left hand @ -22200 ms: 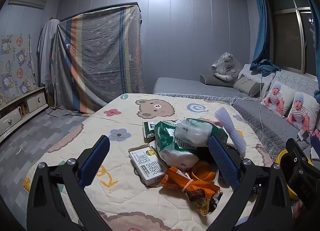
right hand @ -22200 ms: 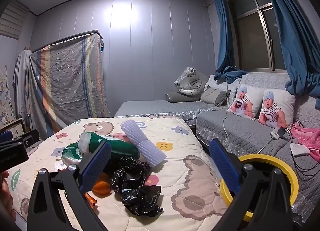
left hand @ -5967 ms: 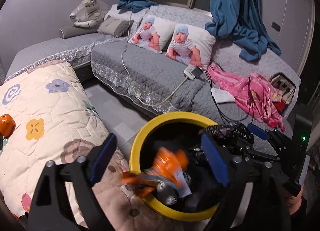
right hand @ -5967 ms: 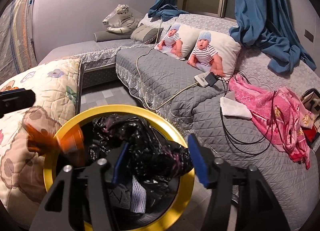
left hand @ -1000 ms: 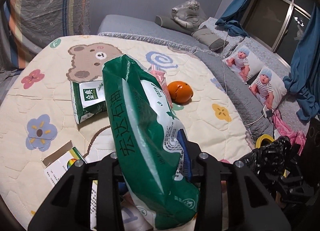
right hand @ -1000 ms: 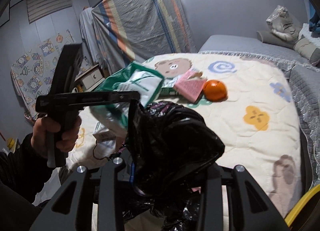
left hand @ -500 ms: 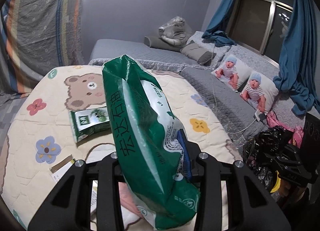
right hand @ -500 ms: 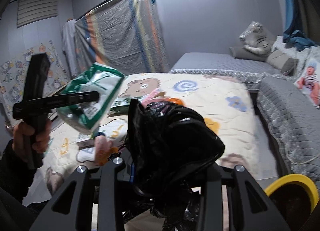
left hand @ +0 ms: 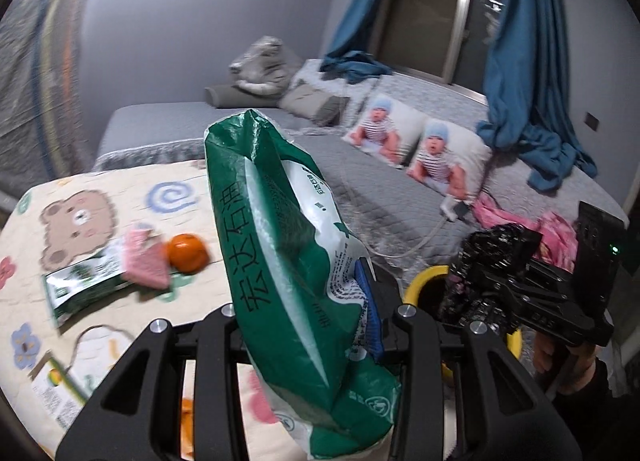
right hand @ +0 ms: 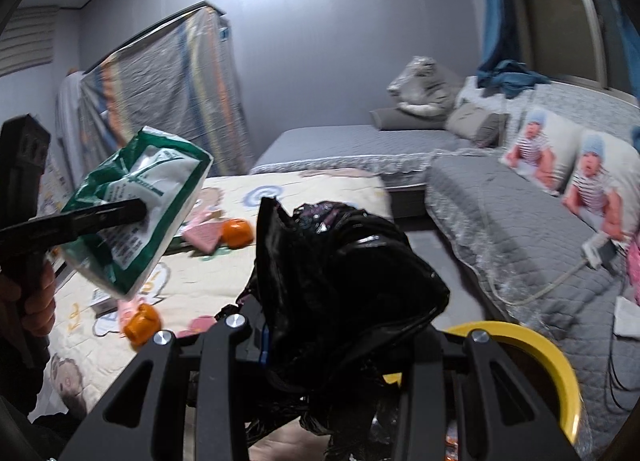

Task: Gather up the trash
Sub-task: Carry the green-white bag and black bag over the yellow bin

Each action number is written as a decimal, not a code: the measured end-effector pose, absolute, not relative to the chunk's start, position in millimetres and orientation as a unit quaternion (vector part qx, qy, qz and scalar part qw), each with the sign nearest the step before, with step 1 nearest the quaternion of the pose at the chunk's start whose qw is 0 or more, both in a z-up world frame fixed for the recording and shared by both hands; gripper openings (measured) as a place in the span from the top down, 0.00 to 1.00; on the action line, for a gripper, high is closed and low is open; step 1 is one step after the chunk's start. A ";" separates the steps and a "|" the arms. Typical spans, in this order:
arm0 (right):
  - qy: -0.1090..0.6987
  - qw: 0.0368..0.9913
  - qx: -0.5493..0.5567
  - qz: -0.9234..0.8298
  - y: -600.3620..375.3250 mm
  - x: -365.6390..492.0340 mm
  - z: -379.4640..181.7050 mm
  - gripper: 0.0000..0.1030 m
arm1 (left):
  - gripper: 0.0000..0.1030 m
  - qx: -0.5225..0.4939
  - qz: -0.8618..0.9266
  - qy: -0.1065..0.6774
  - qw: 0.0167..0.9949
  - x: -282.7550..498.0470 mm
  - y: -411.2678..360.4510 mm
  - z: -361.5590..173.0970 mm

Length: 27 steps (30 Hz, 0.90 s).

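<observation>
Left gripper (left hand: 308, 325): its fingers pinch a green and white bag (left hand: 288, 261), which stands tall between them, in the air above the quilt.
Right gripper (right hand: 332, 345): its fingers pinch a crumpled black plastic bag (right hand: 344, 281), also held in the air.
Yellow bin (right hand: 556, 373): on the floor just beyond the right gripper, low at the right in the right wrist view; only part of the rim shows.
Quilt with a bear print (left hand: 120, 197): it carries an orange fruit (left hand: 187, 252), a pink packet (left hand: 144, 261) touching it and a small green packet (left hand: 80, 285) beside that.
Second orange piece (right hand: 141, 326): near the quilt's front edge, blurred.
Grey sofa (right hand: 500, 213): behind the bin, with two baby-print pillows (right hand: 576, 173).
</observation>
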State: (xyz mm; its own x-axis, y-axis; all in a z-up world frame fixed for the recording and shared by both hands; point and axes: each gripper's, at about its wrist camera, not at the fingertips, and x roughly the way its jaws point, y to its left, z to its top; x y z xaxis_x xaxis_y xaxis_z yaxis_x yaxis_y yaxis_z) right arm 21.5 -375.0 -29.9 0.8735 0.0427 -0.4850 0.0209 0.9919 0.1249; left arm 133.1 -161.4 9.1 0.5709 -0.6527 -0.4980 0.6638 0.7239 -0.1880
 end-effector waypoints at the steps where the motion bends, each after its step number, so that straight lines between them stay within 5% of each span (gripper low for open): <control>1: 0.251 0.966 0.065 -0.003 -381.0 18.9 -30.7 0.68 | 0.66 0.014 -0.378 0.276 0.884 131.1 -167.5 9.8; 27: 0.274 0.936 0.060 -0.212 -489.9 -52.1 -70.0 0.68 | 0.66 0.103 -0.497 0.291 0.811 93.0 -331.3 -20.2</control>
State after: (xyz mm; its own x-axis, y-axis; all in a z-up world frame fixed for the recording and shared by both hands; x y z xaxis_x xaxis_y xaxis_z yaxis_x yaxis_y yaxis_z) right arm -52.1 -489.9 -70.0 0.7597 -0.3650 -0.5382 0.4302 0.9027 -0.0048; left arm 93.0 -331.3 -20.2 0.3361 -0.7465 -0.5742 0.8668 0.4837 -0.1215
